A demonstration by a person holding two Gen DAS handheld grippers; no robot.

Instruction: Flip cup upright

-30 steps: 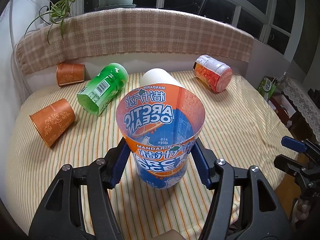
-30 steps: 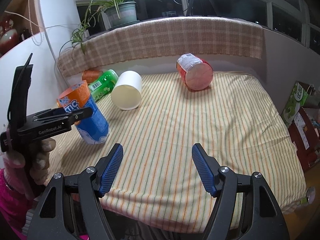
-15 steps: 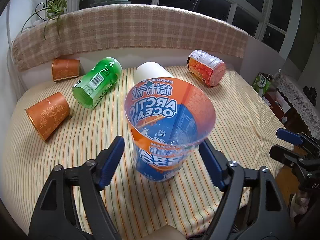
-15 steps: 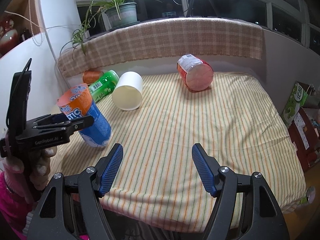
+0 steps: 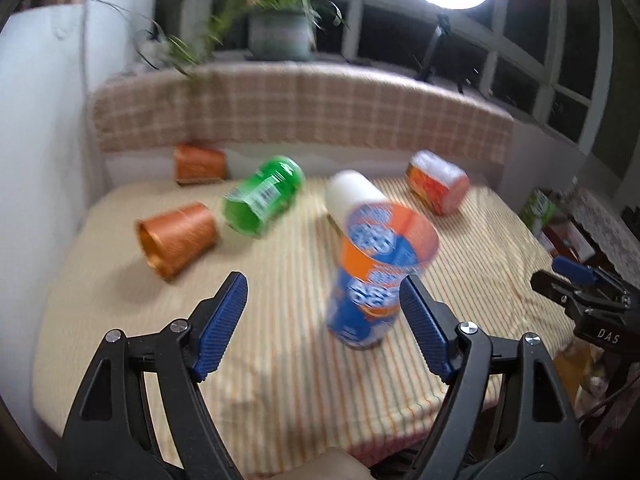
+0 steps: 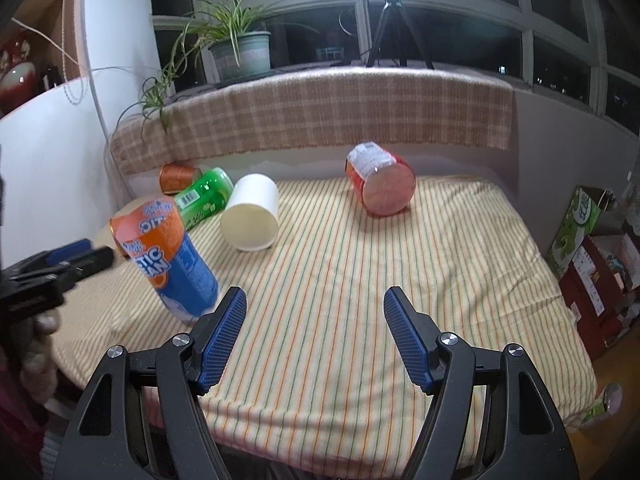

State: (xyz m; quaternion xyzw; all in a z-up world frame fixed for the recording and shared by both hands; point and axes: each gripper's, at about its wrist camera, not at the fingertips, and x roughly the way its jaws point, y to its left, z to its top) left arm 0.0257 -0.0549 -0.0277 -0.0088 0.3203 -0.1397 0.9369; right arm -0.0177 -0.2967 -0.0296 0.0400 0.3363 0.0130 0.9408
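Note:
The blue and orange Arctic Ocean cup stands mouth up on the striped cloth, leaning a little; it also shows in the right wrist view. My left gripper is open and empty, pulled back, with the cup close to its right finger. My right gripper is open and empty over the near middle of the cloth. A white cup, a green cup, a red cup and two orange cups lie on their sides.
The striped table is backed by a plaid-covered ledge with a potted plant. A white wall is on the left. Boxes stand off the table's right edge.
My left gripper let go of the Arctic Ocean cup, opened wide and drew back and up. The cup now stands free. My right gripper has stayed put.

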